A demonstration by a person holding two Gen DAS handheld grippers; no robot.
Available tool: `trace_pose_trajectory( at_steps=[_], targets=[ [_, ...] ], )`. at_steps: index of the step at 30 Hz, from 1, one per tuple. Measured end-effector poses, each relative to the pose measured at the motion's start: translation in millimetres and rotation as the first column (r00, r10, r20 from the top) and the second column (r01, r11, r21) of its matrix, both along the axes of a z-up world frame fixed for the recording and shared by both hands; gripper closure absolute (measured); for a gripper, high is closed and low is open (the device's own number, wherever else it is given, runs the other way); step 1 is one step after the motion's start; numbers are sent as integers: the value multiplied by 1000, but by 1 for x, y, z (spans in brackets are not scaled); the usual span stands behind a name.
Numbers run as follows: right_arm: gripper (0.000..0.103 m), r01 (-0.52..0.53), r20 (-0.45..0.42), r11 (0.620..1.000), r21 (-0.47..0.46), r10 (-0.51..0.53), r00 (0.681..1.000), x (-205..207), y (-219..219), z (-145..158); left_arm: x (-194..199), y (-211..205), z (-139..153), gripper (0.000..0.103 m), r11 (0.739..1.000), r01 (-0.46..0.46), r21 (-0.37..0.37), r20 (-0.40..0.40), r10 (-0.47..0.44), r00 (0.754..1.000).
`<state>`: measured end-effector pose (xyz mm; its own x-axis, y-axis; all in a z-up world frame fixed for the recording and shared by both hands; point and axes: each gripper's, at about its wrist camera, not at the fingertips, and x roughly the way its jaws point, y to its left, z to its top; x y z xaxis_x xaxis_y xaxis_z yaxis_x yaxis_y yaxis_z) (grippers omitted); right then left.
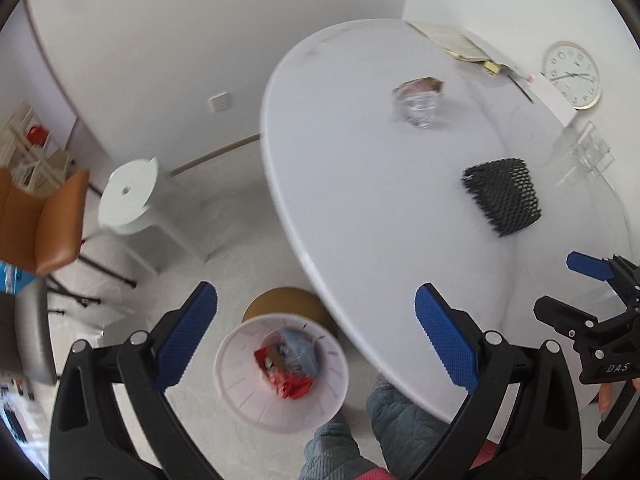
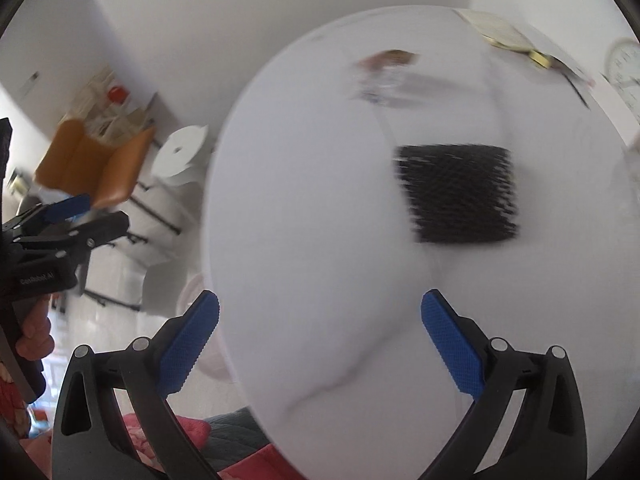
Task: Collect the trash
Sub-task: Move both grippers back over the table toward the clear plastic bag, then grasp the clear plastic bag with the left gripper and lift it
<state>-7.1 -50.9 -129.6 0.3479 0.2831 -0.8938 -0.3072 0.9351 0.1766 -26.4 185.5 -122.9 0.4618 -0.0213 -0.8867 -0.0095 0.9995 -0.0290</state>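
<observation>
Black mesh sleeve (image 1: 502, 196) lies flat, long axis toward table edge

Left gripper (image 1: 316, 332) and right gripper (image 2: 320, 338): black plastic arms, 2 ribbed blue pads each, silver screws, white lettering on the body. Person wears grey-green quilted trousers (image 1: 394, 420) and a red patterned top.

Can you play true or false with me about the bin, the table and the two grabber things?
1. The white bin on the floor has trash in it. True.
2. The left gripper is squeezing a wrapper. False: its jaws are open with nothing between them.
3. A black mesh piece lies on the white table. True.
4. The clock is in the bin. False: it is at the table's far side.
5. The right gripper is open. True.
</observation>
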Motion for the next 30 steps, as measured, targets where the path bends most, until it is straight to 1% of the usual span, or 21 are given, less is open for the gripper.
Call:
trace_pose_trajectory(
  at_steps=[4, 7, 9, 10, 14, 16, 21, 26, 28, 30],
  targets=[
    [3, 110, -10, 994, -9, -110, 994, 16, -46, -4, 48, -46, 4, 8, 996, 86, 17, 21, -87, 996],
    [3, 192, -20, 981, -14, -192, 981, 29, -73, -6, 89, -75, 5, 8, 986, 162, 33, 31, -163, 986],
    [3, 236, -27, 972, -12, -236, 971, 37, -84, -6, 116, -90, 5, 8, 978, 203, 49, 37, -205, 978],
    [3, 250, -29, 968, -10, -250, 968, 40, -88, -7, 132, -97, 5, 8, 972, 230, 47, 41, -232, 972],
    [3, 304, -45, 953, -11, -304, 952, 56, -96, -9, 183, -115, -4, 8, 956, 292, 36, 28, -293, 956],
    [3, 316, -54, 949, -15, -317, 947, 60, -97, -10, 215, -124, -13, 8, 947, 320, 38, 14, -321, 947],
    [3, 336, -73, 941, -36, -338, 938, 75, -96, -17, 271, -137, -45, 8, 934, 353, 54, -29, -352, 936],
    [3, 358, -103, 933, -42, -361, 927, 91, -97, -29, 308, -150, -82, 8, 926, 377, 38, -94, -372, 924],
    [3, 367, -114, 929, -41, -369, 922, 97, -96, -34, 313, -155, -88, 13, 923, 383, 36, -104, -377, 920],
    [3, 373, -123, 927, -42, -376, 919, 101, -96, -38, 316, -160, -96, 32, 918, 394, 47, -115, -387, 915]
  ],
)
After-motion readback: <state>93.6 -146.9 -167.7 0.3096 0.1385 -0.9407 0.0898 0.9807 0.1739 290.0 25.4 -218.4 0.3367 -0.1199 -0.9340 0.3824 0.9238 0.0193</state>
